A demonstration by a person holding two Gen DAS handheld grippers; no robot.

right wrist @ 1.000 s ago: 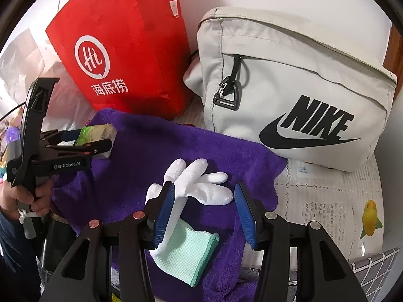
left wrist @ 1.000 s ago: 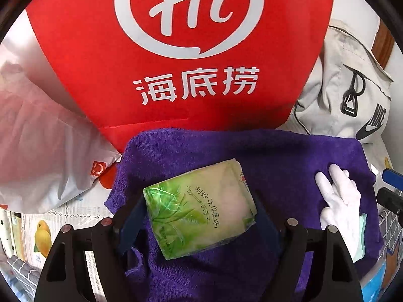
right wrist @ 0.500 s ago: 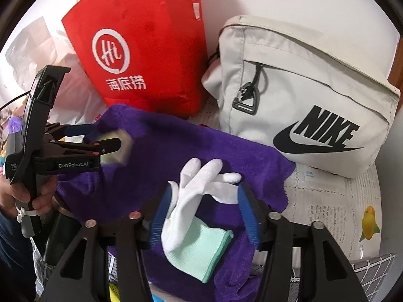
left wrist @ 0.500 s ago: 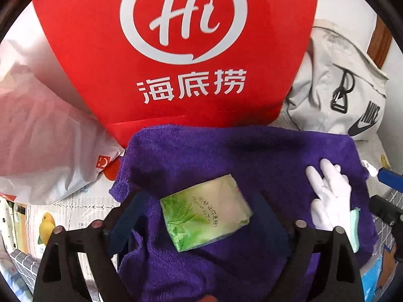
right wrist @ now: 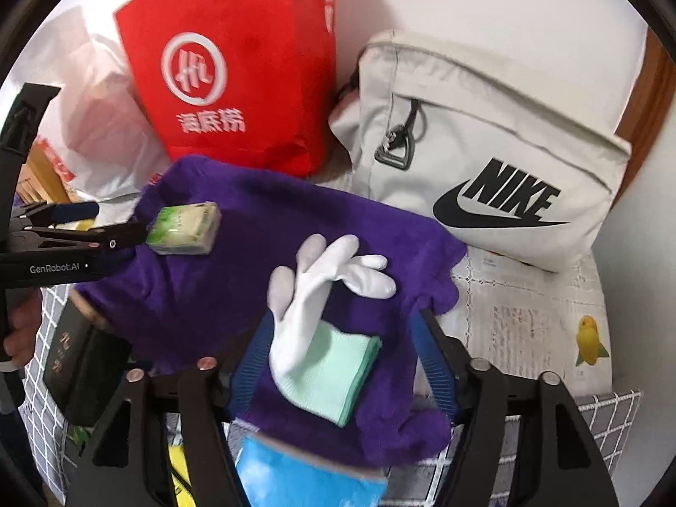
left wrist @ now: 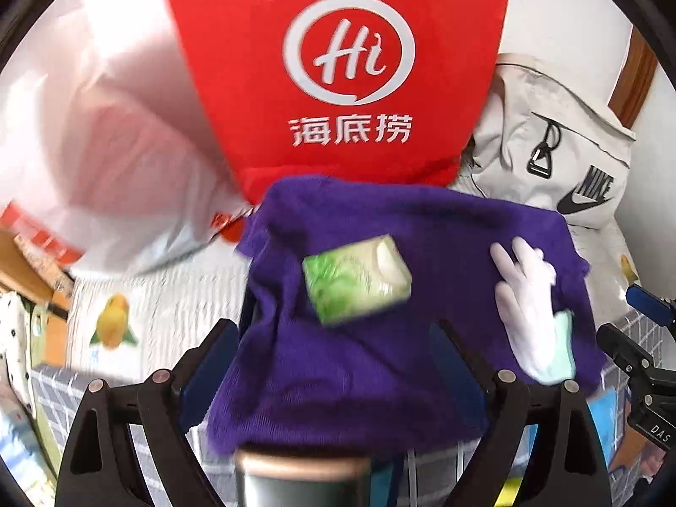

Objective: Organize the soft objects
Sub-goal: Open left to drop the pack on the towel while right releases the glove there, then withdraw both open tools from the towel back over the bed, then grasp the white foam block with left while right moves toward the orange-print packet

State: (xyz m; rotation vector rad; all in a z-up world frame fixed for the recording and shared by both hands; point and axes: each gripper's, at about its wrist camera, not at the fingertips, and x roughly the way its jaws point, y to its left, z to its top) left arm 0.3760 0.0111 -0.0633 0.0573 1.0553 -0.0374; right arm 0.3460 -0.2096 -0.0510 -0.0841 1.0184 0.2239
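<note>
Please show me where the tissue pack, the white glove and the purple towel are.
tissue pack [left wrist: 357,281], left wrist view, green top face.
white glove [right wrist: 304,295], right wrist view, palm.
purple towel [right wrist: 203,295], right wrist view, bare left part.

Fruit-print tablecloth [right wrist: 528,317]; purple towel [right wrist: 262,228], bags.

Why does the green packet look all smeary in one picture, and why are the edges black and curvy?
Left wrist view: motion blur smears the green tissue packet and the purple towel. Right wrist view: sharper; the white glove is crisp, though the red bag logo doubles. Both views: a fisheye lens bends straight lines and leaves dark round borders.
</note>
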